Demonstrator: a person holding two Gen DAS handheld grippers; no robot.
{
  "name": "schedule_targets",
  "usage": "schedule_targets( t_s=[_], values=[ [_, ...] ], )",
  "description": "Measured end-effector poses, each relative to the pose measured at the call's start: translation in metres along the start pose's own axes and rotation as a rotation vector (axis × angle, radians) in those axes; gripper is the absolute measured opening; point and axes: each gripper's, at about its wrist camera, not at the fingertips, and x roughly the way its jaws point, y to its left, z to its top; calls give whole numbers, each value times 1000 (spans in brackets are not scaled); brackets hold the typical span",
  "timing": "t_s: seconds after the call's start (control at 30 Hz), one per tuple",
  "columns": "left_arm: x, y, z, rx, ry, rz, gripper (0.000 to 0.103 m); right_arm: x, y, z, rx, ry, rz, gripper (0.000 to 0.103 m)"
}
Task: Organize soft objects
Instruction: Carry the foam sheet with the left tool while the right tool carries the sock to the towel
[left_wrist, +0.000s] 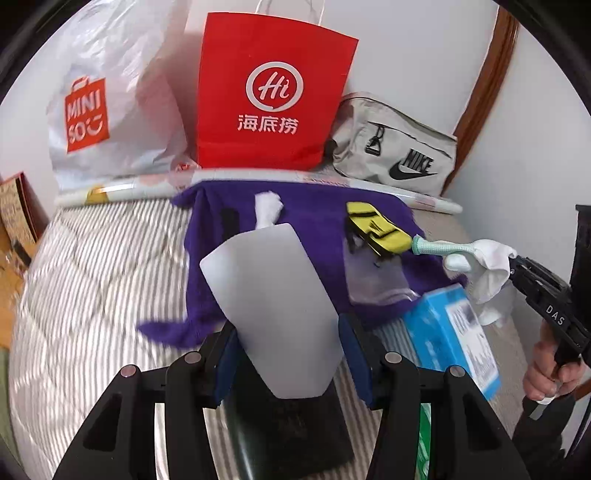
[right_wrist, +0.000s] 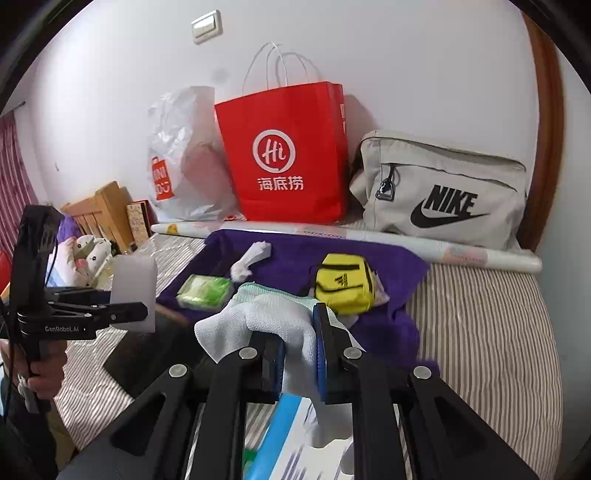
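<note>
Hidden: the lower end of the white sponge (left_wrist: 271, 314) drops behind the left gripper (left_wrist: 286, 360); a dark flat thing under it cannot be made out; the blue box (left_wrist: 456, 332) is blurred and its print unreadable
Left jaws: part open, their blue pads pressed on either edge of the sponge, which stands up ahead of them
Right jaws: the right gripper (right_wrist: 299, 356) is nearly closed, pinching the white glove (right_wrist: 258, 321) by its middle; the green cuff hangs ahead of the jaws, the fingers droop to their left
Surface: striped bedding (right_wrist: 487, 332); a purple towel (right_wrist: 295, 258) spread just beyond both jaws
On the towel: one yellow pouch (right_wrist: 345, 284) just ahead of the right jaws; one green packet (right_wrist: 205, 291) ahead and left; one crumpled white sock (right_wrist: 251, 260) farther ahead
Room: white wall; wooden frame at right
Counted at the wall: one red paper bag (right_wrist: 286, 158); one white plastic bag (right_wrist: 181, 158); one grey Nike bag (right_wrist: 443, 192); one rolled sheet (right_wrist: 480, 254) lying in front of them
</note>
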Motion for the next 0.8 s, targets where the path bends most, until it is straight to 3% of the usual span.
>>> schedule_targets(
  t_s=[0.2, 0.4, 0.5, 0.63, 0.8],
  values=[
    [33, 3, 33, 14, 72, -17, 50, 39, -16, 23, 11, 33, -19, 14],
    [69, 14, 63, 7, 134, -9, 50, 70, -22, 22, -13, 87, -25, 14],
    [92, 16, 69, -3, 198, -17, 50, 86, -24, 18, -31, 127, -21, 14],
    [107, 15, 73, 19, 209, -6, 50, 101, -29, 16, -27, 173, -14, 14],
    [123, 22, 72, -17, 251, -69, 50, 106, -39, 14, 5, 194, 3, 15]
  ],
)
